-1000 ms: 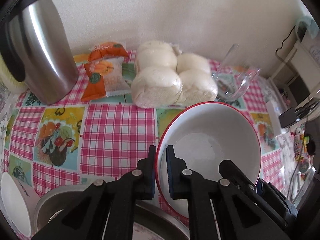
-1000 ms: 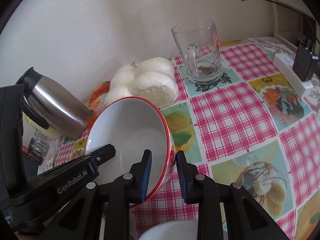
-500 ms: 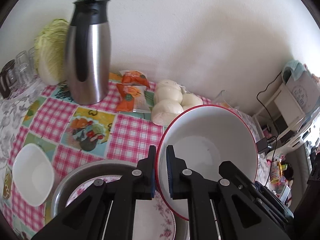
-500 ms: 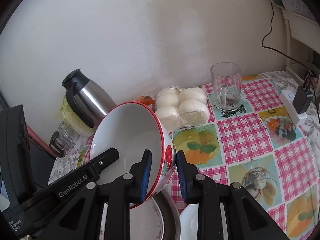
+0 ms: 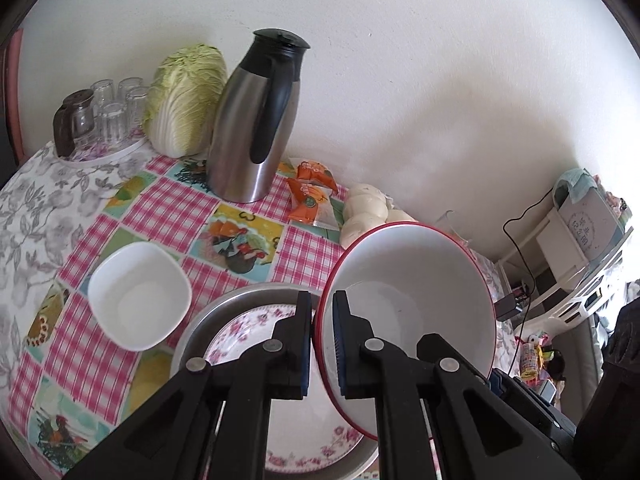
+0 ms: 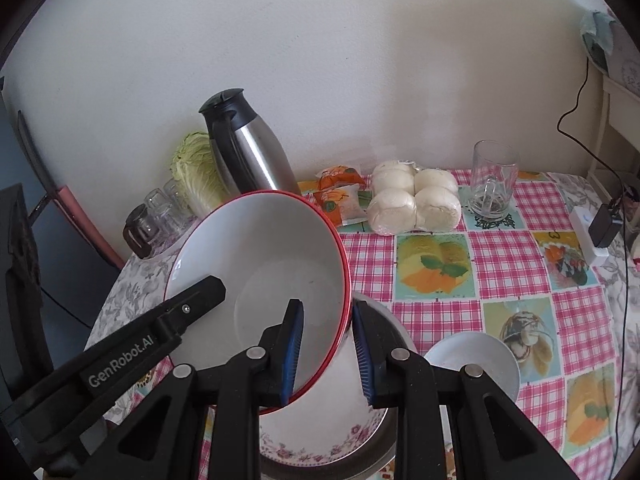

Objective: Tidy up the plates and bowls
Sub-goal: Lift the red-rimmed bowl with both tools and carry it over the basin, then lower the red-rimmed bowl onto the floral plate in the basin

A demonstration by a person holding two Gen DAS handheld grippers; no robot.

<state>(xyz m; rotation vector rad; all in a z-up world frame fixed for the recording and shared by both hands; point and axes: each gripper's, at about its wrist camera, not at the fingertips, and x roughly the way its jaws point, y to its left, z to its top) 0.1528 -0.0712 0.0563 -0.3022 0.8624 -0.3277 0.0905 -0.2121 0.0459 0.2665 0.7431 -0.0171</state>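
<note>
A large white bowl with a red rim hangs tilted in the air between both grippers. My left gripper is shut on its left rim. My right gripper straddles its right rim with a wider gap, one finger inside and one outside. Below the bowl a floral plate lies in a round metal pan. A white square bowl sits on the table left of the pan. A small white dish sits right of the pan.
Along the wall stand a steel thermos, a cabbage, a tray of glasses, snack packets, bagged buns and a glass mug. A power strip lies at the table's right edge.
Both grippers rose and pulled back with the bowl, from just above the tablecloth to high over the pan and floral plate. The right gripper's fingers stand wider apart.
</note>
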